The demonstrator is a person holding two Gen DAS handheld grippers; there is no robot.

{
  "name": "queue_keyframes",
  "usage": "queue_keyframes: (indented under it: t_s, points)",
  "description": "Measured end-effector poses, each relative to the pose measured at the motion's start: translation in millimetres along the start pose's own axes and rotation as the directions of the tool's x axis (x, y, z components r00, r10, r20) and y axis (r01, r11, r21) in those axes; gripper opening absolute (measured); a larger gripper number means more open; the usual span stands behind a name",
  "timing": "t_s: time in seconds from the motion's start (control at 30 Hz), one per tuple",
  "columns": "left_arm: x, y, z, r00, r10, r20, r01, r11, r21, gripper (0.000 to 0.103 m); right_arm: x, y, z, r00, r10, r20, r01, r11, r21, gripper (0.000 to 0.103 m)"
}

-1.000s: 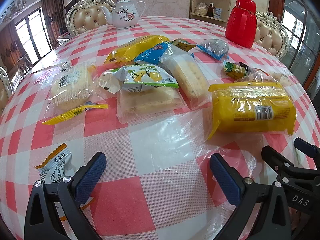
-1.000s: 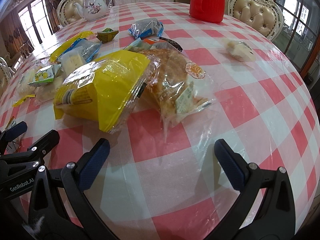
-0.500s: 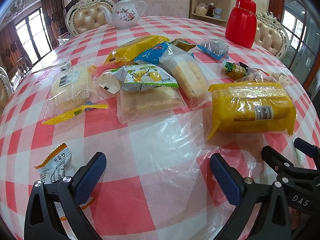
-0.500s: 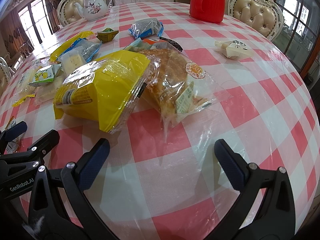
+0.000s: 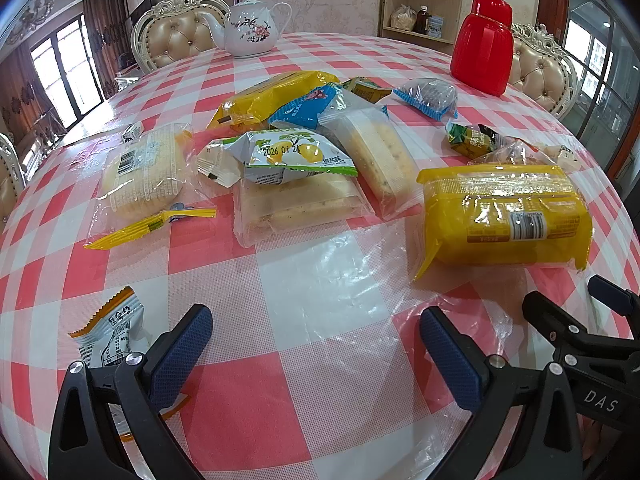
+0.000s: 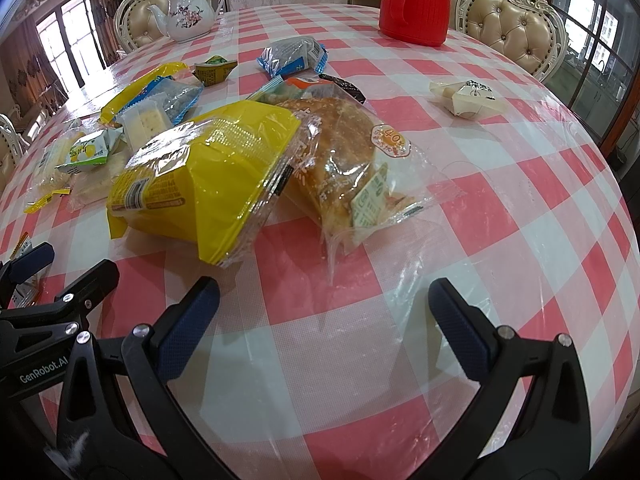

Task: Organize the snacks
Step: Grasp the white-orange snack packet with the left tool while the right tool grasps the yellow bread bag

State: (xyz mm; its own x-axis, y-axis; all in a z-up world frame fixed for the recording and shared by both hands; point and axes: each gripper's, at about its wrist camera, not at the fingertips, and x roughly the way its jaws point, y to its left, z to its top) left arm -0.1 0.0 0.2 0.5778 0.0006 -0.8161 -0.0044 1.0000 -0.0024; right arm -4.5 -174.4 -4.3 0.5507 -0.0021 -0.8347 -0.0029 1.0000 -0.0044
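A large yellow packet [image 6: 200, 176] is laid flat on the table, its far end overlapping a clear bag of round brown bread [image 6: 344, 160] just beside it. Further back, a green-and-white lemon packet [image 5: 296, 156] is stacked on clear-wrapped crackers [image 5: 296, 208], with a long cracker pack [image 5: 380, 156], a blue packet [image 5: 312, 106] and another yellow pack [image 5: 272, 98] crowded against them. A small pale wrapped snack [image 6: 468, 98] is set well apart on the right, and an orange-edged white sachet [image 5: 112, 328] lies nearest on the left.
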Motion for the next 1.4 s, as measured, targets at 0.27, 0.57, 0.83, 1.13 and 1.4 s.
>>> queue_keyframes:
  t_s: [0.27, 0.57, 0.83, 1.13, 1.4]
  points:
    - [0.1, -1.8, 0.1, 1.0, 0.007, 0.0, -0.007, 1.0, -0.011, 0.103, 0.1, 0.2, 0.1, 1.0, 0.0, 0.0, 0.0, 1.0, 0.0, 0.103]
    - [-2.4, -3.6, -3.3, 0.997, 0.008, -0.076, -0.009, 1.0, -0.018, 0.103, -0.2, 1.5, 0.1, 1.0, 0.007, 0.001, -0.007, 1.0, 0.003, 0.103]
    - [-101.8, 48.8, -48.1, 0.996, -0.04, 0.078, 0.044, 0.997, -0.056, 0.103, -5.5, -6.9, -1.6, 0.997, 0.08, 0.023, -0.08, 0.997, 0.011, 0.103]
    - [-50.6, 122.2, -48.0, 0.996, -0.086, -0.011, 0.077, 0.935, -0.347, 0.103, -13.0, -1.4, -3.7, 0.992, 0.112, 0.065, -0.111, 0.994, -0.017, 0.103]
    - [-35.9, 96.7, -29.7, 0.995, 0.096, 0.014, -0.089, 0.963, -0.254, 0.042, -25.2, -13.4, -5.1, 0.98, 0.157, 0.121, -0.161, 0.987, 0.024, 0.103]
